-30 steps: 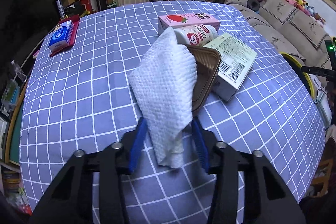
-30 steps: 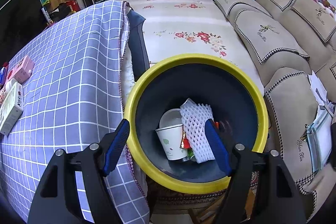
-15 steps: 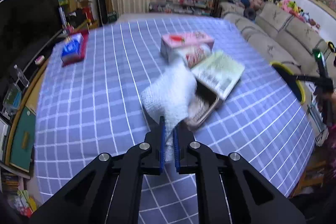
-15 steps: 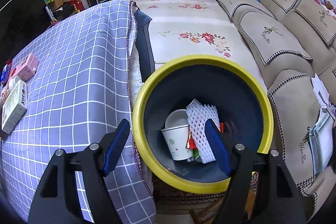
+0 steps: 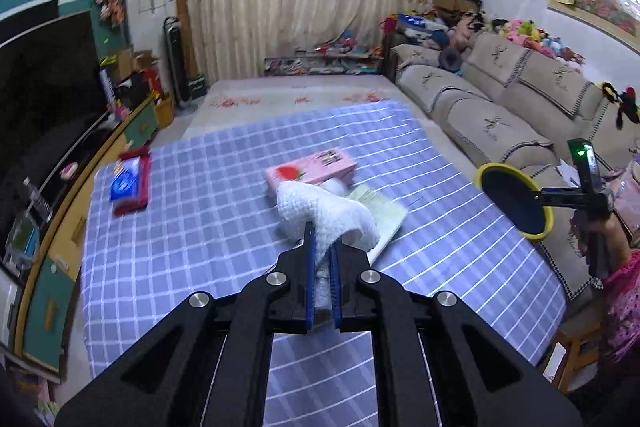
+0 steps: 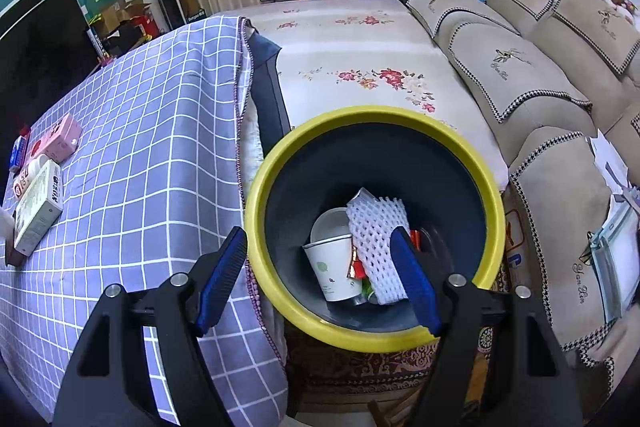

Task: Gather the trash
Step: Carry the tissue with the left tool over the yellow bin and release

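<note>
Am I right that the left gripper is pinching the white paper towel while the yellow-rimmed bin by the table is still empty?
Not quite: the left gripper does pinch the white paper towel, but the yellow-rimmed bin already holds trash, including a paper cup, as the right wrist view shows.

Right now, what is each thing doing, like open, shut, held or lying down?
Left gripper: shut on the white cloth.
Right gripper: open, empty, over the bin.
Bin: holds a paper cup and foam net.
Pink box: lying flat on the table.
</note>
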### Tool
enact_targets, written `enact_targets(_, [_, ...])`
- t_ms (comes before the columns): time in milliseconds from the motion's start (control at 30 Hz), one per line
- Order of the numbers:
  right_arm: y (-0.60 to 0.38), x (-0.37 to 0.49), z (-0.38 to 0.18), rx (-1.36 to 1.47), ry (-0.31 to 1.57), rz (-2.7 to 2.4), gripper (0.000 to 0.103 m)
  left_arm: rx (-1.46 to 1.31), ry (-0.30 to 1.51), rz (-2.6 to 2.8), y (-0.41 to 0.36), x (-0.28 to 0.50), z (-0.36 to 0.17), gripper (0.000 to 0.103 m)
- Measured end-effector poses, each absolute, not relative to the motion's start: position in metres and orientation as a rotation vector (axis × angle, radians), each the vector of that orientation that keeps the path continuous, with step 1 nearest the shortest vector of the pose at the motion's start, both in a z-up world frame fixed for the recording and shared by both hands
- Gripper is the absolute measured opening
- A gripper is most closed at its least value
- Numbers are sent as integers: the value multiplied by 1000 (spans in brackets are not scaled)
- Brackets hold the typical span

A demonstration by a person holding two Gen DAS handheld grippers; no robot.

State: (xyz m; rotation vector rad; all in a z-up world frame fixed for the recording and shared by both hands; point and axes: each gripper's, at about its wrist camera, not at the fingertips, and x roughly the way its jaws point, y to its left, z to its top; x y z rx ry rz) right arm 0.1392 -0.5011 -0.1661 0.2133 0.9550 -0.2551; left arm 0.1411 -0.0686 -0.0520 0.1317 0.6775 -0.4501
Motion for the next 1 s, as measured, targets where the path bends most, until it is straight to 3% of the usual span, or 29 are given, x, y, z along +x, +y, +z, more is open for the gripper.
enact_targets(433, [-549,90,-157,279,896,-329,70,241,642,-780,-234,161,-38,7])
enact_targets(933, [-607,39,-164,365,881,-436,73,387,765,-1040,-485,189,-107,8])
enact_targets(967, [-609,39,-165,366,883,-437,73,398,781,-1035,-497,191,-115,11])
enact_targets(1000, [-609,38,-165,367,884,-438,73,406,797,-1020,-506,193,-124,27])
